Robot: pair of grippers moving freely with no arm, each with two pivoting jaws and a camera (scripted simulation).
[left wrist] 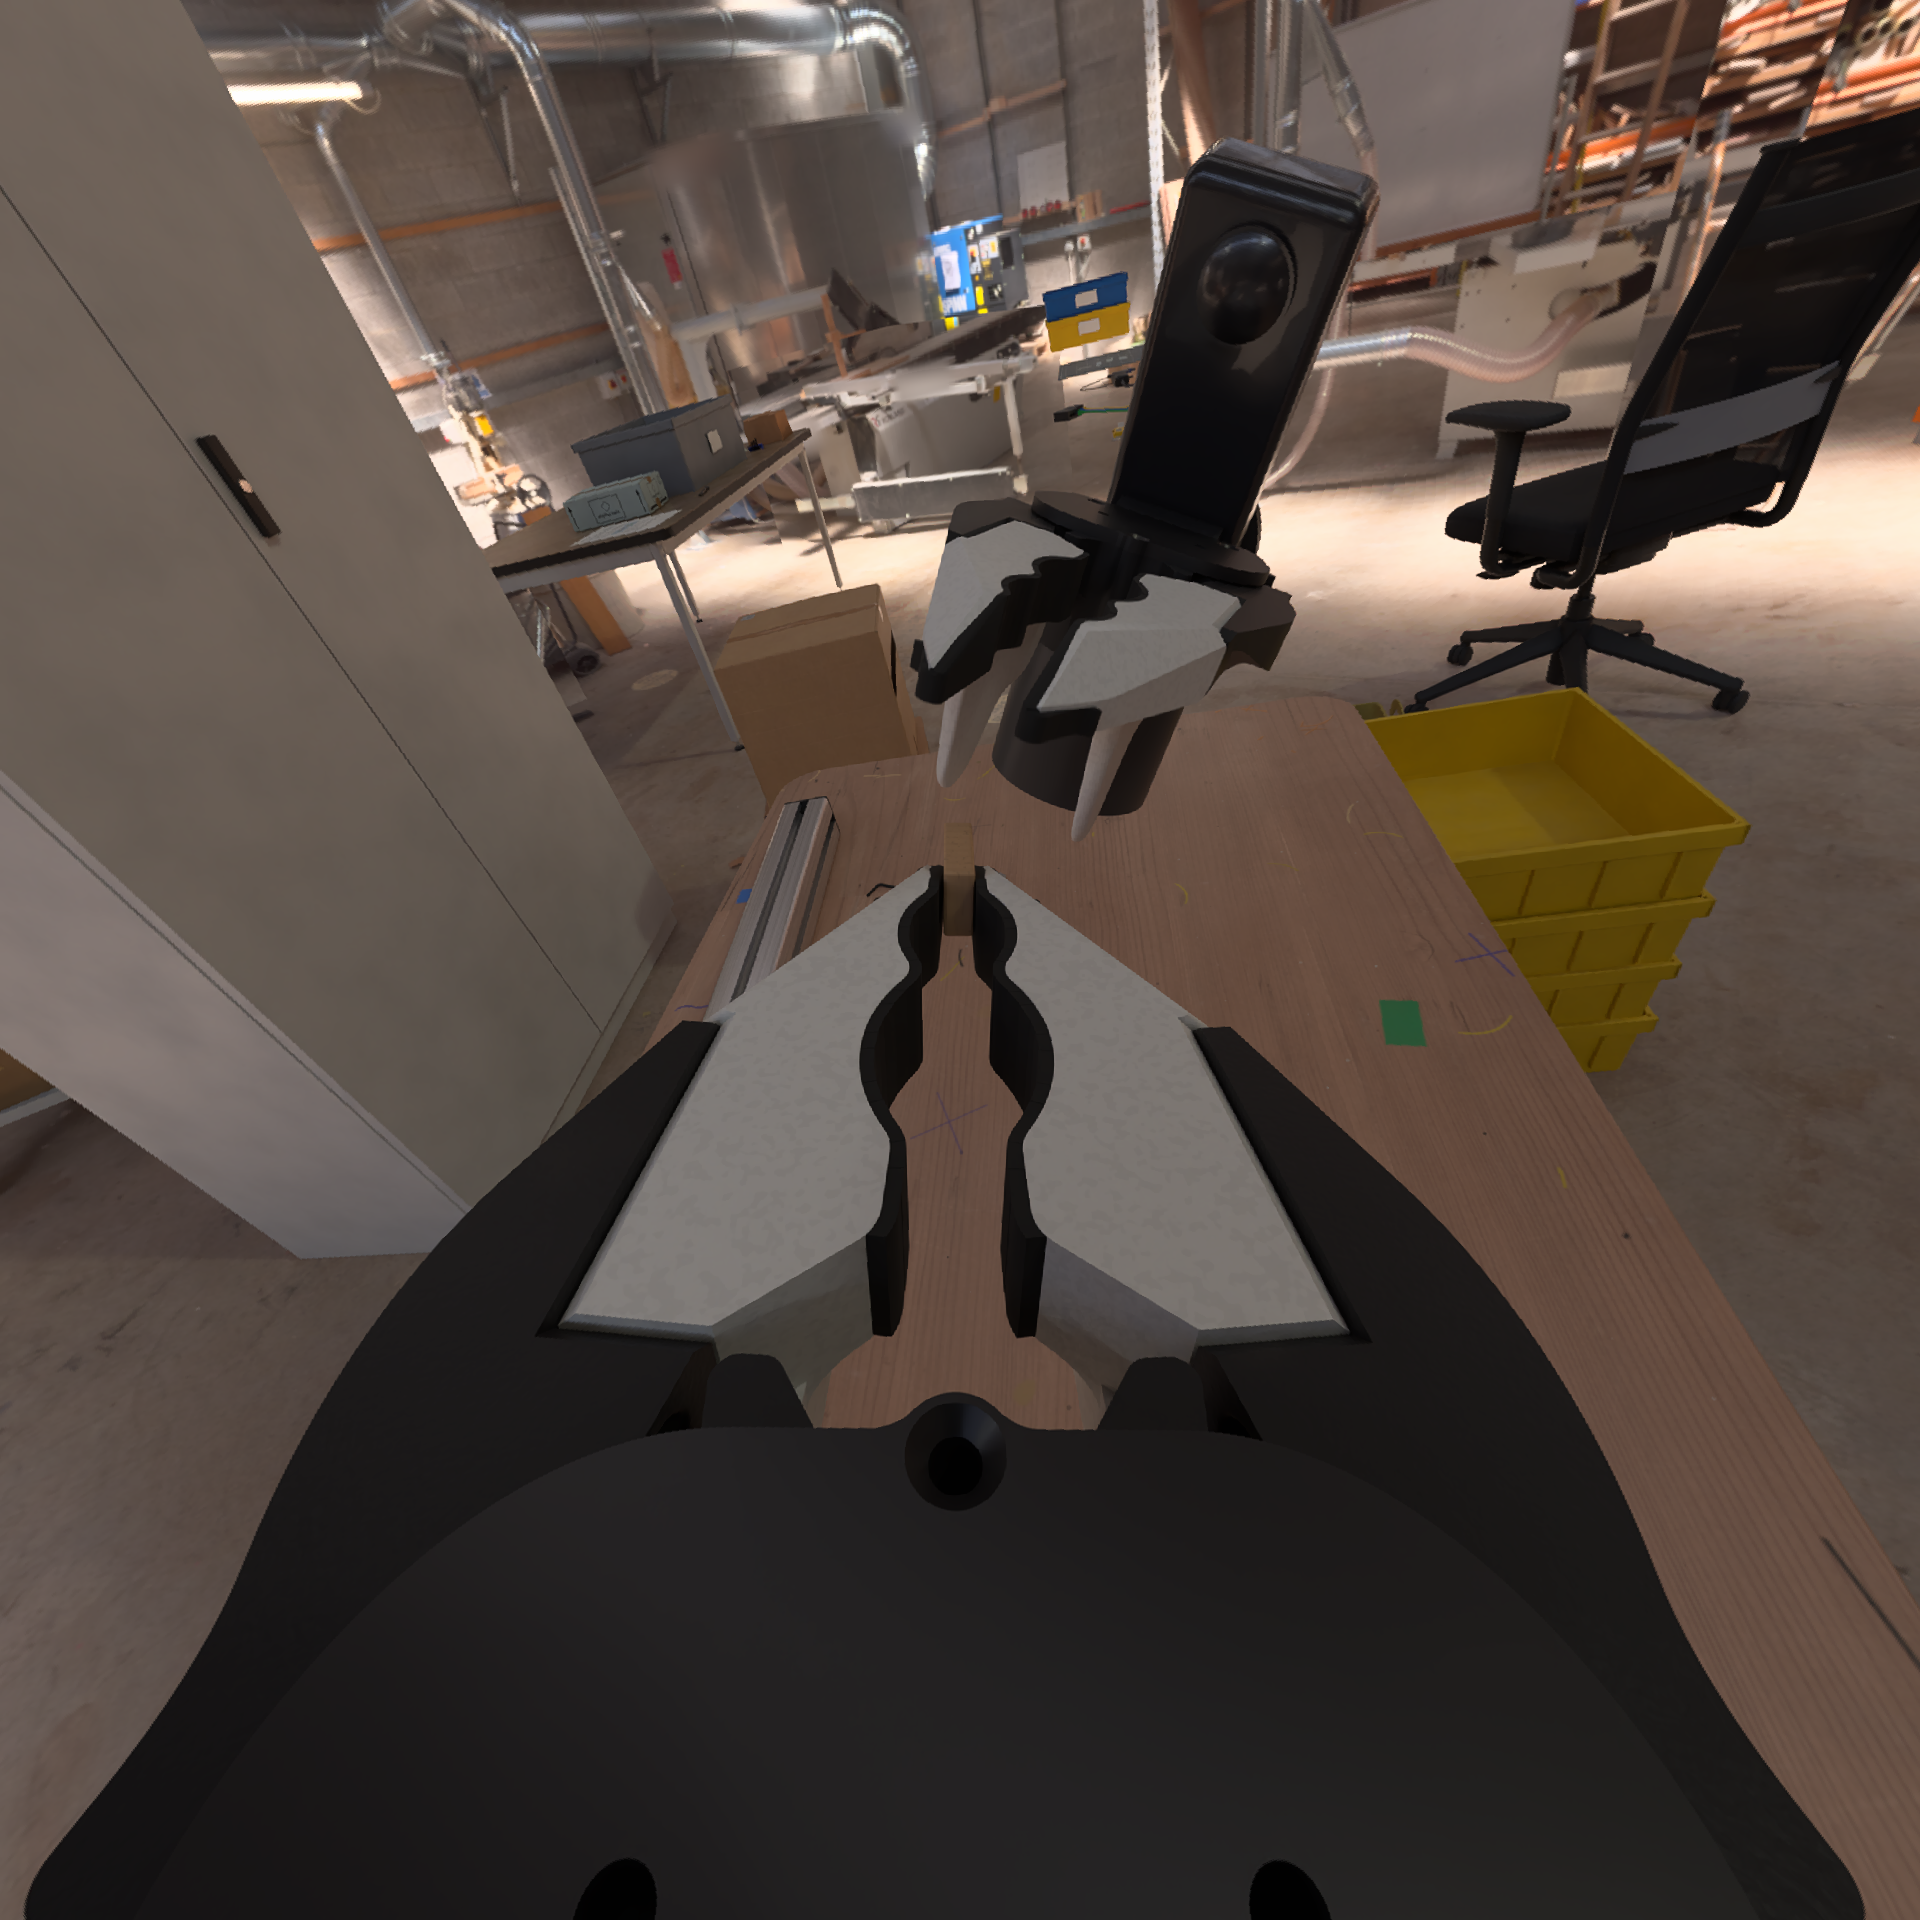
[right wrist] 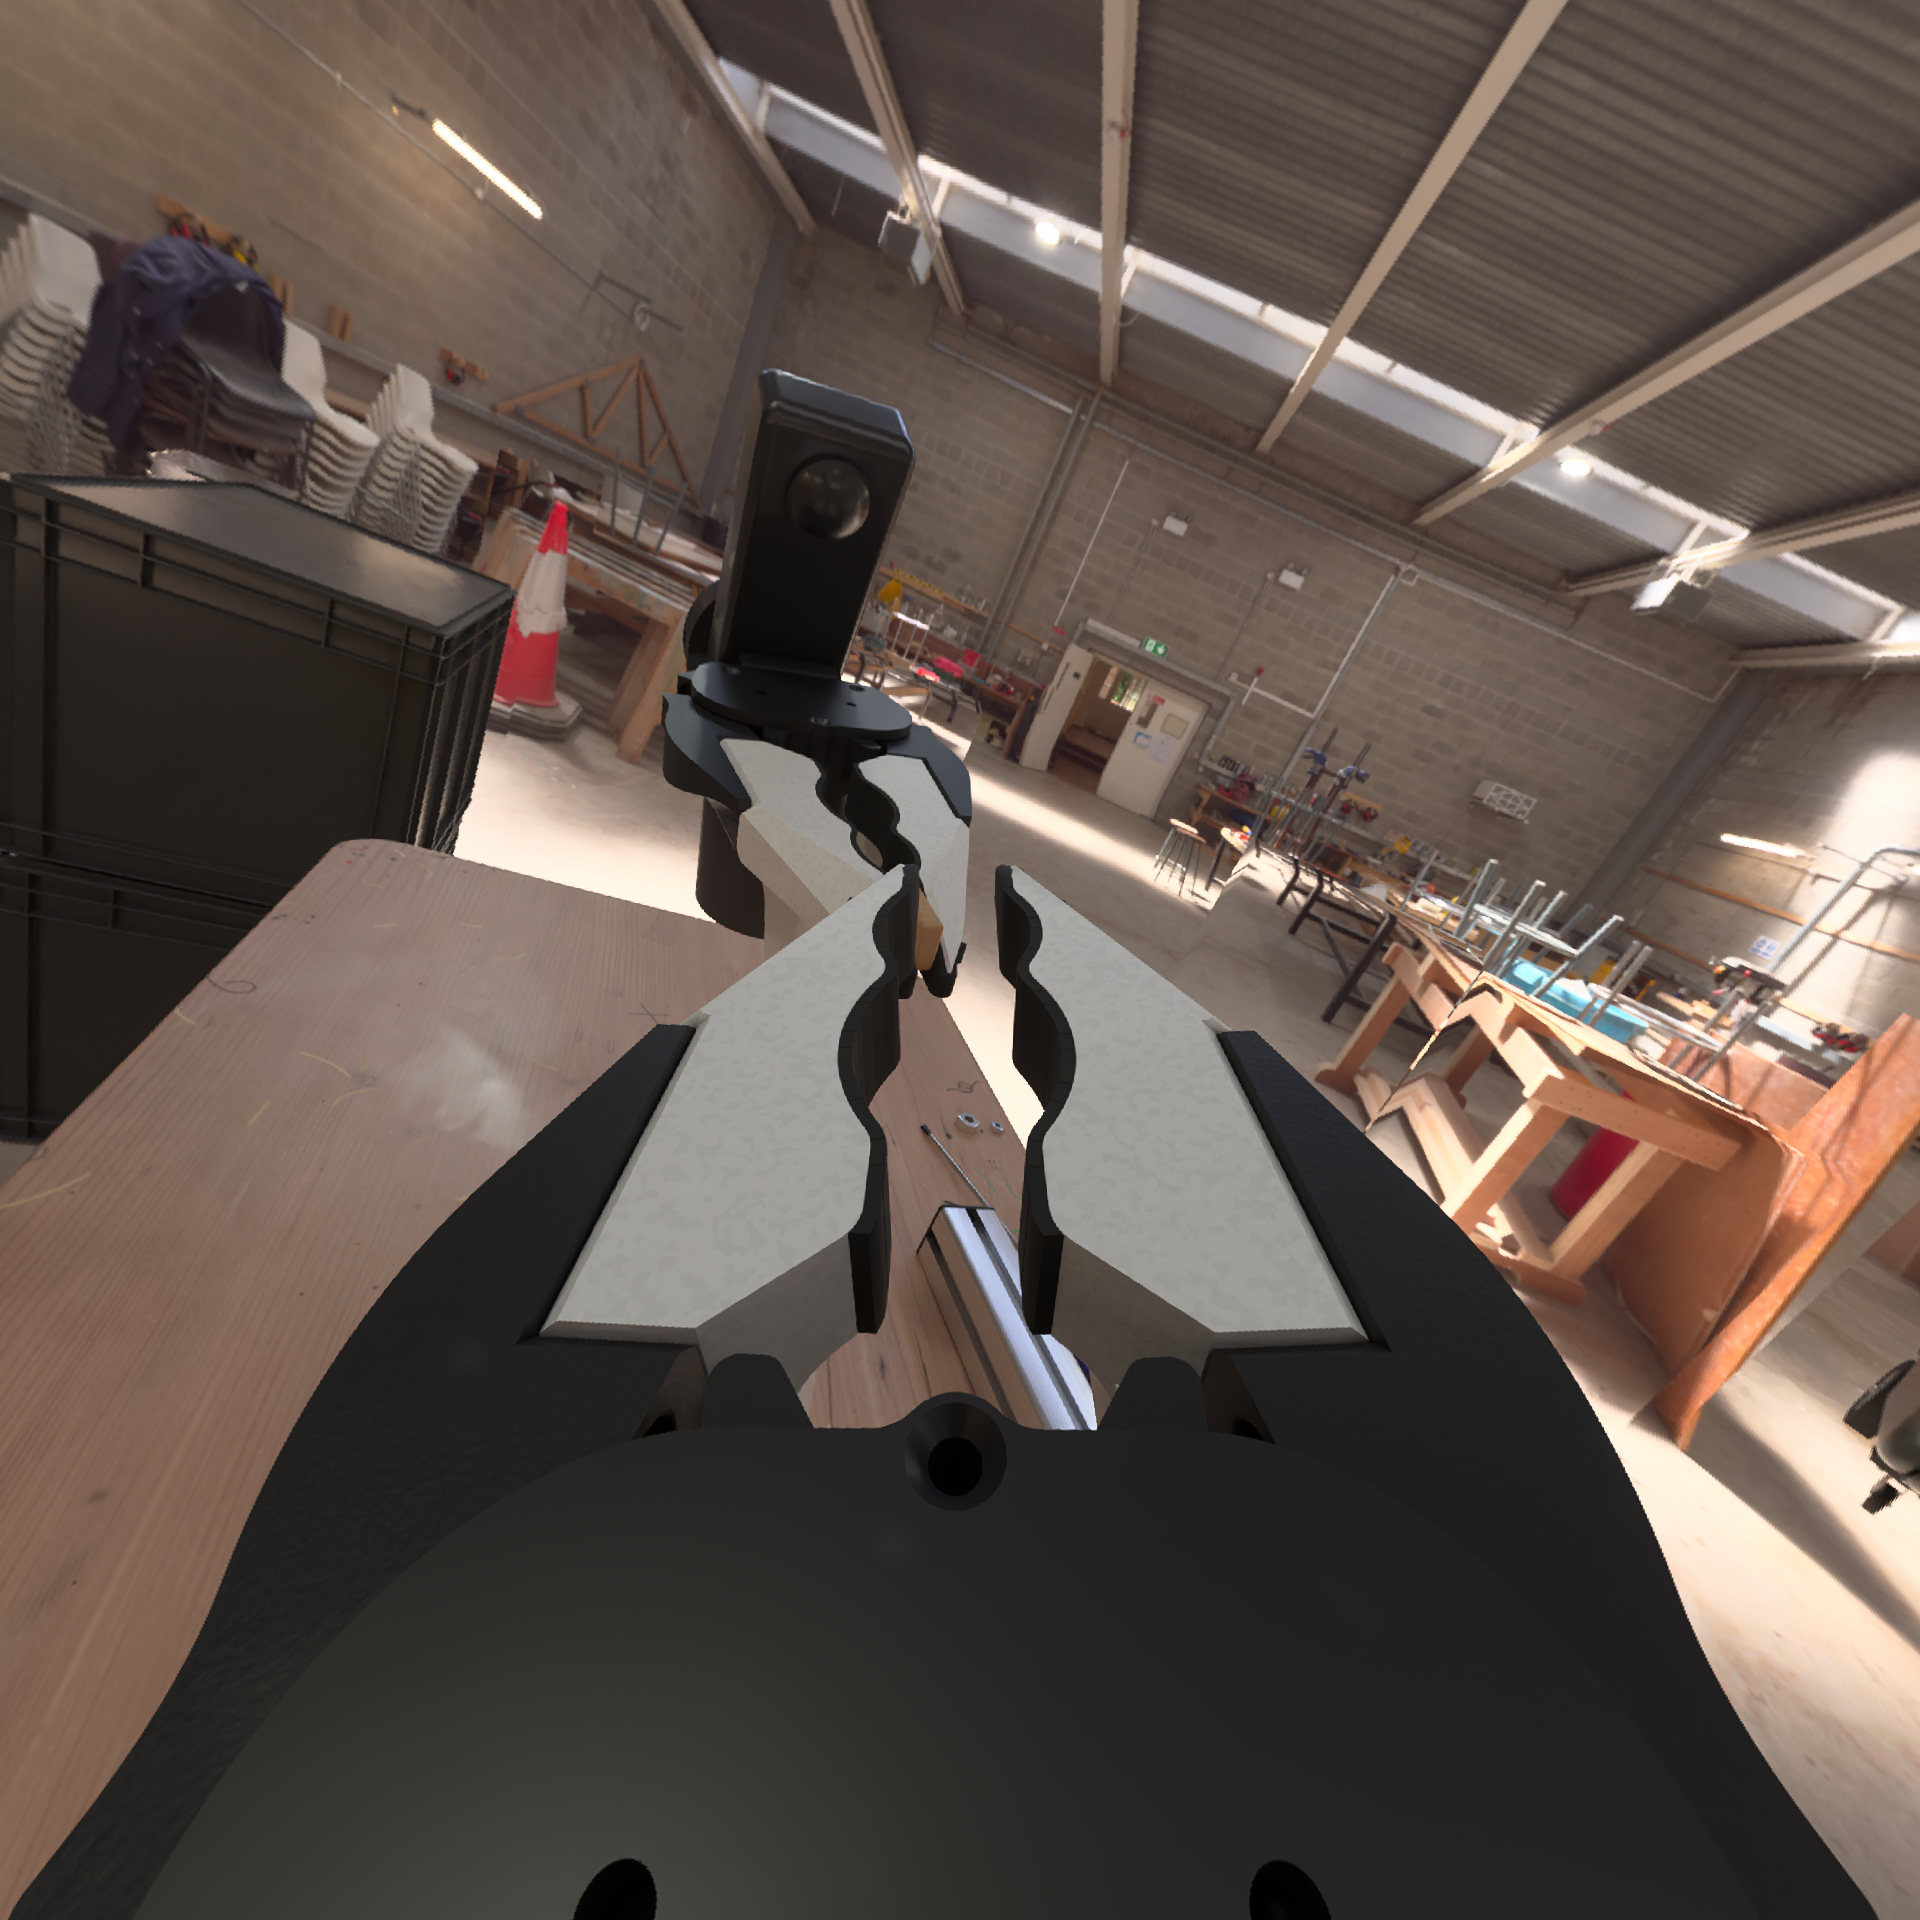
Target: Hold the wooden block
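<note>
Bright, sharp, wide-angle edge distortion

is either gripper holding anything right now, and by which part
The left gripper holds the wooden block, its jaws pinching the block's two side faces at the fingertips. The right gripper is open and holds nothing.

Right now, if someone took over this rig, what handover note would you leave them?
Left gripper: shut on the small light wooden block, pinched upright at the fingertips above the brown wooden table.
Right gripper: open and empty, hovering beyond the block with tips pointing down at the table; no contact visible.
Nearby: a silver aluminium rail lies along the table's edge, and stacked yellow plastic bins stand beside the table.
Done: block gripped.
Left: keep the grip steady; the right gripper seems unneeded.
</note>
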